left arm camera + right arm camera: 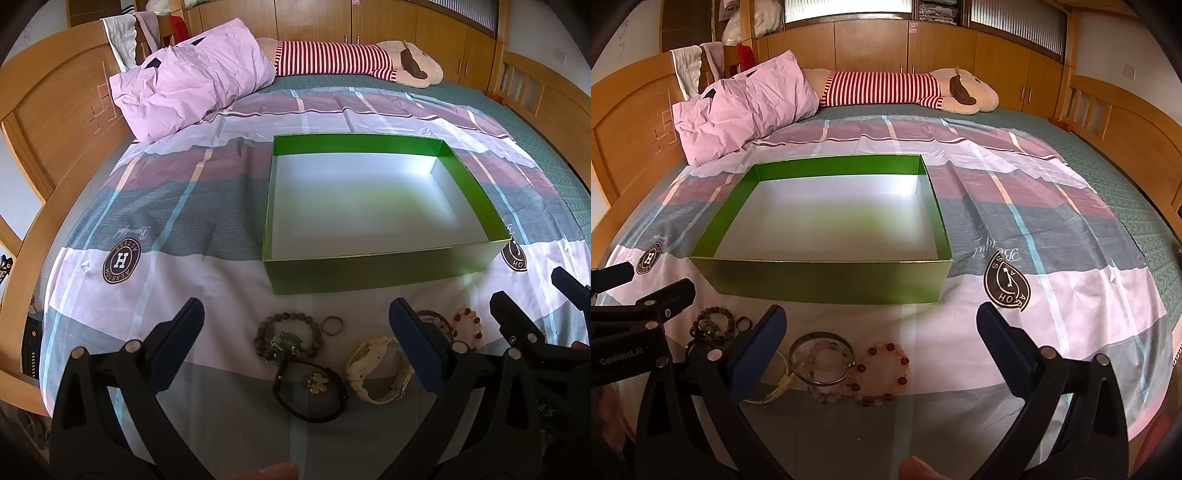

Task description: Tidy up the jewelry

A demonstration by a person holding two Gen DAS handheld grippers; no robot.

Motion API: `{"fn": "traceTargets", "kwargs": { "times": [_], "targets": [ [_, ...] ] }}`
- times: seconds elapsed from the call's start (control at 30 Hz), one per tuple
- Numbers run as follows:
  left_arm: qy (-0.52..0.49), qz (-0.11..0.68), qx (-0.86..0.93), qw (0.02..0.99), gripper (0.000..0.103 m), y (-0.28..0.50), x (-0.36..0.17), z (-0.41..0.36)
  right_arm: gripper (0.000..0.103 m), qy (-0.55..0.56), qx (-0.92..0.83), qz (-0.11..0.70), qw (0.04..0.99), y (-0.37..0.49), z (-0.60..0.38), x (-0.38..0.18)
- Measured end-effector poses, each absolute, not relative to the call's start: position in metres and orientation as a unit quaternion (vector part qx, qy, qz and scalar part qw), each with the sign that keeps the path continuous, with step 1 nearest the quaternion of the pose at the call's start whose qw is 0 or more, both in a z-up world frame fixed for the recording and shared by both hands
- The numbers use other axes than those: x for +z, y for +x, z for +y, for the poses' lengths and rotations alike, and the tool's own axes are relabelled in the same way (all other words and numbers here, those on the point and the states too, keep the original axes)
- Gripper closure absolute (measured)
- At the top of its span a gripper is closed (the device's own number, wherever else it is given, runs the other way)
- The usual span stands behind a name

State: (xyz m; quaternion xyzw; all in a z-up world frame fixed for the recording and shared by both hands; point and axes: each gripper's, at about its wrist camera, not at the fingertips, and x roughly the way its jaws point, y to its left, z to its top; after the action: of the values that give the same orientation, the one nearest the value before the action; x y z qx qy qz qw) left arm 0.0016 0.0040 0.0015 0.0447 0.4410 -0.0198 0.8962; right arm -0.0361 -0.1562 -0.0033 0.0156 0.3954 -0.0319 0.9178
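Green cardboard fills the left wrist view: the open box (376, 264) sits at twelve o'clock on the bedsheet (207, 280), nothing inside it. The left gripper (295, 332) hangs with jaws spread wide, holding nothing, above a dark bead bracelet (286, 334), a black band (310, 391) at six o'clock and a cream watch (380, 373) at five.

Over to the right wrist view: the right gripper (881, 332) is likewise wide and empty. A metal bangle (822, 360) and red bead bracelet (882, 373) lie at seven o'clock. Everything is left to do, I'd say.
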Motion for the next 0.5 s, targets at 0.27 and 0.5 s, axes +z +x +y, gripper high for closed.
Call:
{"fn": "traceTargets", "kwargs": {
  "times": [0.27,0.5],
  "targets": [
    [0.046,0.441,-0.020,0.896,0.002,0.0005,-0.0012,0.0031,0.001,0.017,-0.031,0.396,0.918,-0.0372,-0.1558,-0.0017],
    [0.046,0.442,-0.020,0.896,0.002,0.0003,-0.0009,0.0026,0.001,0.009,-0.032,0.389,0.921,-0.0384,-0.1546,0.0005]
  ]
}}
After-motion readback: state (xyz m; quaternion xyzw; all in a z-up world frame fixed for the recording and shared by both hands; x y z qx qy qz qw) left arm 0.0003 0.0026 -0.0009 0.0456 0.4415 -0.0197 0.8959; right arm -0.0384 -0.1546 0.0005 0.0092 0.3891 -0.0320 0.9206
